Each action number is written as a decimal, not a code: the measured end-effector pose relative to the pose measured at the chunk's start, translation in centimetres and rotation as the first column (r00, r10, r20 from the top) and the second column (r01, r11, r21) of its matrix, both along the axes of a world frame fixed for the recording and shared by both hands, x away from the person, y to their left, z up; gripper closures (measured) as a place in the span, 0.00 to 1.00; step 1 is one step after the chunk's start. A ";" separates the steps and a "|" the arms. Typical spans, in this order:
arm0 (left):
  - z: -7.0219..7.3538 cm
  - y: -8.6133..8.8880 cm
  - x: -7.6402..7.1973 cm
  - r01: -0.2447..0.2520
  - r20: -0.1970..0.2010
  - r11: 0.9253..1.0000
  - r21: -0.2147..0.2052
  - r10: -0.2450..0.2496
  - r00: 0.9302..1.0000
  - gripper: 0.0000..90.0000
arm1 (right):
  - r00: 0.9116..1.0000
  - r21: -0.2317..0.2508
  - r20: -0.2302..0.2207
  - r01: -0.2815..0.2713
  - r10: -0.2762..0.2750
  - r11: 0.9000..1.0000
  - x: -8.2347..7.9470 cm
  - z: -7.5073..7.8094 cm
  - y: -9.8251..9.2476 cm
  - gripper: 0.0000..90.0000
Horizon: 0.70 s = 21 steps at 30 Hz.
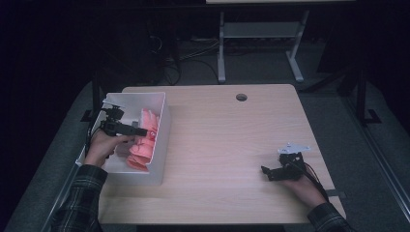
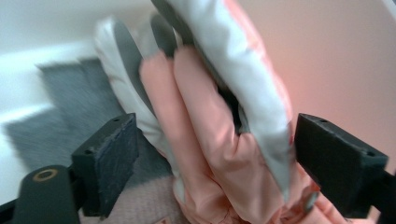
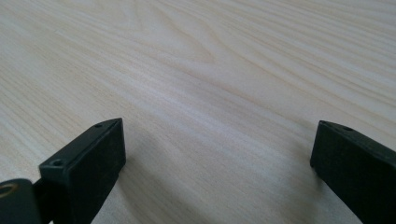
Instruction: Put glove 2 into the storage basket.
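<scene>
A white bin (image 1: 162,145) sits at the table's left edge and holds pink gloves (image 1: 145,137). My left gripper (image 1: 140,131) reaches into the bin from the left. In the left gripper view its jaws stand apart on either side of a pink and white glove (image 2: 219,126), whose fingers rise between them; the pads (image 2: 109,158) are not pressed onto it. A grey fabric (image 2: 56,107) lies behind on the bin floor. My right gripper (image 1: 268,172) rests low over the table's right front, open, with bare wood (image 3: 210,93) between its jaws.
The wooden table (image 1: 232,140) has a round cable hole (image 1: 241,97) near its far edge. A grey desk frame (image 1: 261,34) stands on the floor beyond the table. Dark floor surrounds the table.
</scene>
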<state>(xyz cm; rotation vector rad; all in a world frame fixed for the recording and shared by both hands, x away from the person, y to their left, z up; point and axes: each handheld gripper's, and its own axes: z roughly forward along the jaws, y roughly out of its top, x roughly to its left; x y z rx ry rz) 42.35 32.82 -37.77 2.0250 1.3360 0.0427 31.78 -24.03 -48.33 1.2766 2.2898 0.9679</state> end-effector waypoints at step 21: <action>9.2 -1.4 -2.4 0.082 0.243 0.997 -0.012 -0.077 0.967 0.15 | 1.000 0.001 -0.004 0.003 -0.003 1.000 0.0 0.0 0.0 0.03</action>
